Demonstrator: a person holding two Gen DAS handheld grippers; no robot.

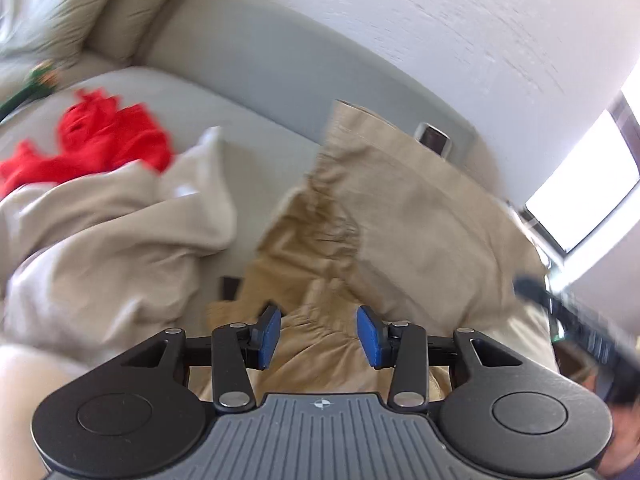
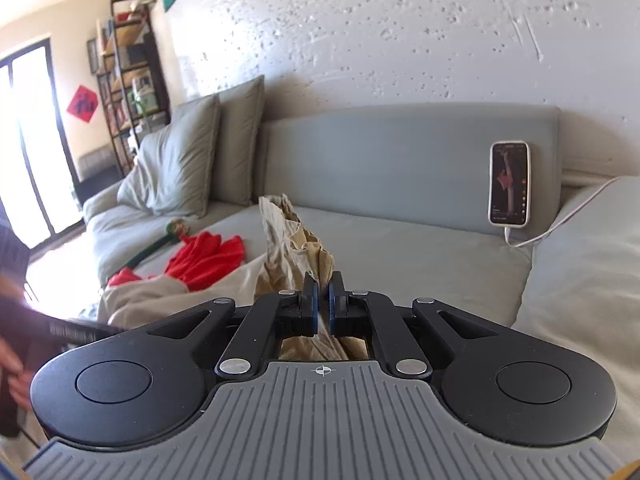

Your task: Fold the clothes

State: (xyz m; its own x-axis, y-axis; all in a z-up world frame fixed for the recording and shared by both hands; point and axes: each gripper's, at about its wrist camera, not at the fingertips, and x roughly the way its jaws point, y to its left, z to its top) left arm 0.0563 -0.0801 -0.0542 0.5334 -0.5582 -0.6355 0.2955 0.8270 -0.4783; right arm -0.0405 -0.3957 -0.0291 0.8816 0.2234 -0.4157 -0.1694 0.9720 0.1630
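Trousers (image 2: 296, 240) lifted off sofa (image 2: 420, 264), clamped in right gripper (image 2: 322, 306) for shake-out; left gripper (image 1: 318, 336) fingers apart, nothing pinched.

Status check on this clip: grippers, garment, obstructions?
Right gripper shut on tan garment, lifted off sofa. Left gripper open, garment between fingers, not pinched. Cream cloth and red garment lie alongside.

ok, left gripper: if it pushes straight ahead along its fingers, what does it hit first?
Most likely the tan garment: its gathered cloth lies between and just beyond the open left gripper. The pads look clear of it, though blur makes depth uncertain. Behind it comes the sofa.
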